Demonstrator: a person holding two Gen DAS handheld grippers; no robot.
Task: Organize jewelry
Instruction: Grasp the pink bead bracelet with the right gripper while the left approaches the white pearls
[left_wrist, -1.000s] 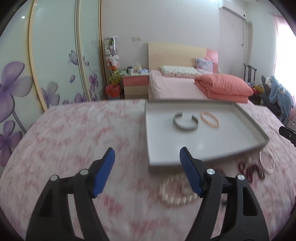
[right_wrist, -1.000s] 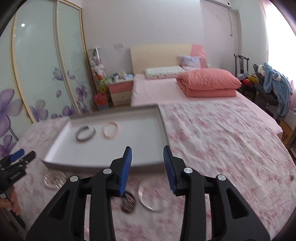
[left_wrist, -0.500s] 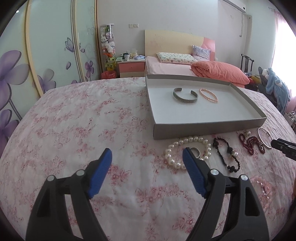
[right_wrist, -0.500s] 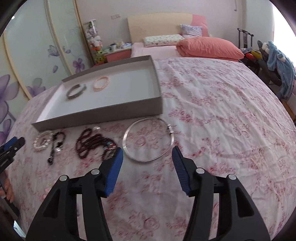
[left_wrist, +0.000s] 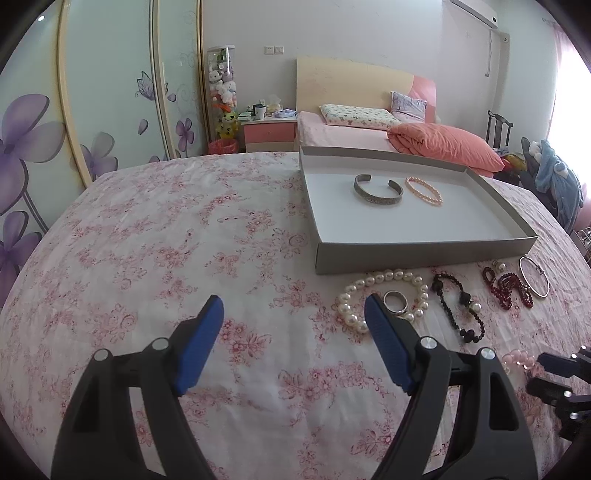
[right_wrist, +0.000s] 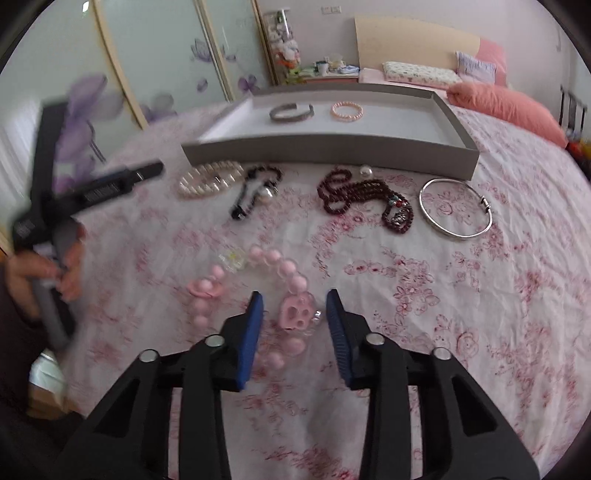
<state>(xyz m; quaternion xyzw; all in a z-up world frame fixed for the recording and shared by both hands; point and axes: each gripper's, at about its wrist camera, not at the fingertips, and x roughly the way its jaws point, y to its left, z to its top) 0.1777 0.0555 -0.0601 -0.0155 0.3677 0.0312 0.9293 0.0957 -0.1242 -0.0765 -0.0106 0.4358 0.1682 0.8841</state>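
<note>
right claw (right_wrist: 294, 308) just narrowing astride pink bead bracelet (right_wrist: 291, 314), seemingly not pinching, left claw (left_wrist: 293, 308) wide, empty

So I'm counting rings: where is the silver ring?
In the left wrist view, the silver ring lies on the bedspread inside the pearl bracelet, in front of the tray.

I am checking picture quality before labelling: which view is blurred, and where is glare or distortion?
Left wrist view: sharp; the tray edges bow from fisheye distortion; window glare whitens the far right edge. Right wrist view: motion blur smears the pearl bracelet, the left gripper and the pink bead bracelet; the silver bangle stays fairly clear.
</note>
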